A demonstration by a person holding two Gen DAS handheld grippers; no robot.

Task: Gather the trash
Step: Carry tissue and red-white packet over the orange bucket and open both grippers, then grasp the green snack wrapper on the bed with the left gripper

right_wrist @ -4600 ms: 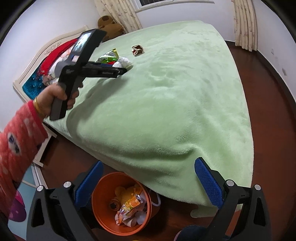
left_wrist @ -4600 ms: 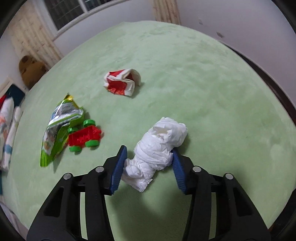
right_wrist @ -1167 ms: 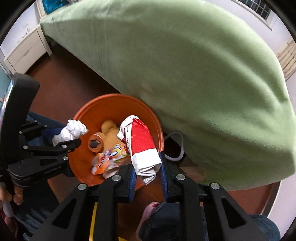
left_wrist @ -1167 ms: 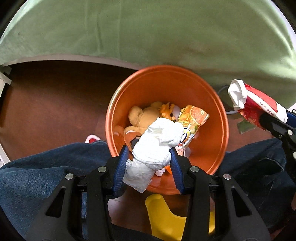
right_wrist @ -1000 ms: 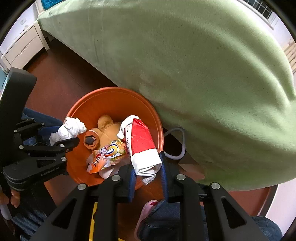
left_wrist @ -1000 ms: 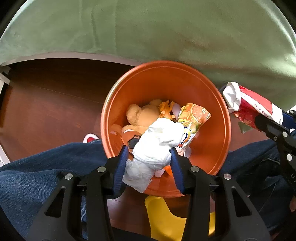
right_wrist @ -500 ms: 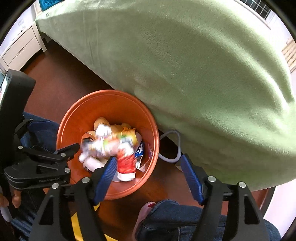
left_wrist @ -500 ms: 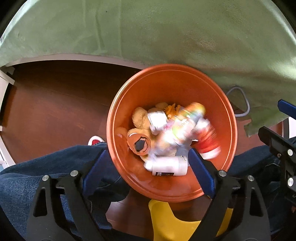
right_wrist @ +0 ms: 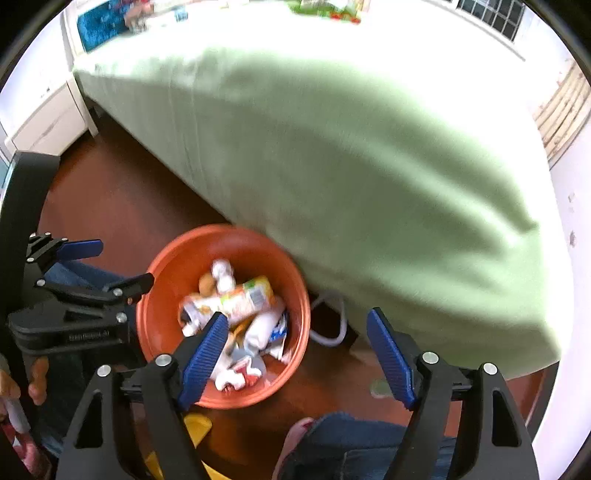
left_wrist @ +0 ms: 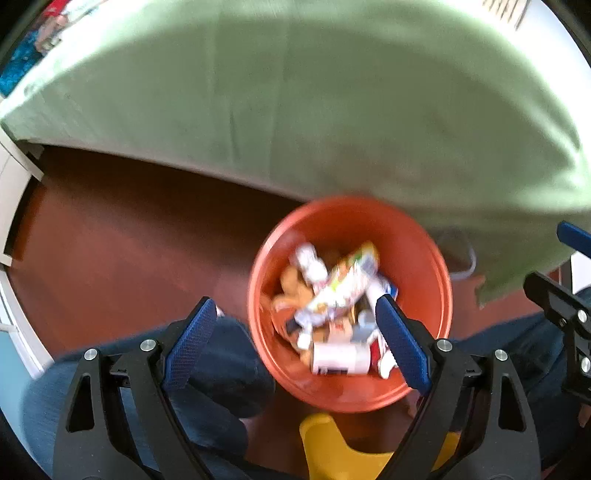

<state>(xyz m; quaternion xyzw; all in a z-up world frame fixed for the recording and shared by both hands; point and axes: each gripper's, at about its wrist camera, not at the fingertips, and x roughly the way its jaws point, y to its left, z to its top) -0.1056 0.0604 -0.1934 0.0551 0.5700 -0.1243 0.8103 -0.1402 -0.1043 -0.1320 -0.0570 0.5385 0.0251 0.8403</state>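
Room: bedroom with a dark red-brown floor (left_wrist: 122, 229); a white cabinet (right_wrist: 48, 122) stands at the far left in the right wrist view.
Bed: covered by a green blanket (left_wrist: 332, 103) that hangs over the edge and fills the far half of both views.
Bin (left_wrist: 417, 236): orange, round, on the floor just beside the bed's edge, between the person's jeans-clad legs (left_wrist: 221, 354).
Trash in bin: a heap of wrappers and paper; a white wad (right_wrist: 223, 275) lies at the far side, an orange-and-white packet (right_wrist: 243, 297) across the middle, a white cylinder (left_wrist: 341, 358) at the near side, a red-and-white wrapper (right_wrist: 240, 371) at the near edge of the heap. Both views are blurred, so finer detail cannot be told.
Left gripper (left_wrist: 295, 343): held over the bin's near left rim, pointing steeply down; its blue pads stand wide apart with nothing between them. Its jaws have just been opening.
Right gripper (right_wrist: 301, 360): held over the bin's near right rim, pads spread wide, nothing pinched. Its jaws have just been opening.
Cable (right_wrist: 332, 321): white loop on the floor, just right of the bin, under the blanket's edge.
Yellow item (left_wrist: 332, 450): on the floor at the near side of the bin; kind cannot be told.
Bed top: green and red items (right_wrist: 325, 9) at the far edge, too blurred to name.
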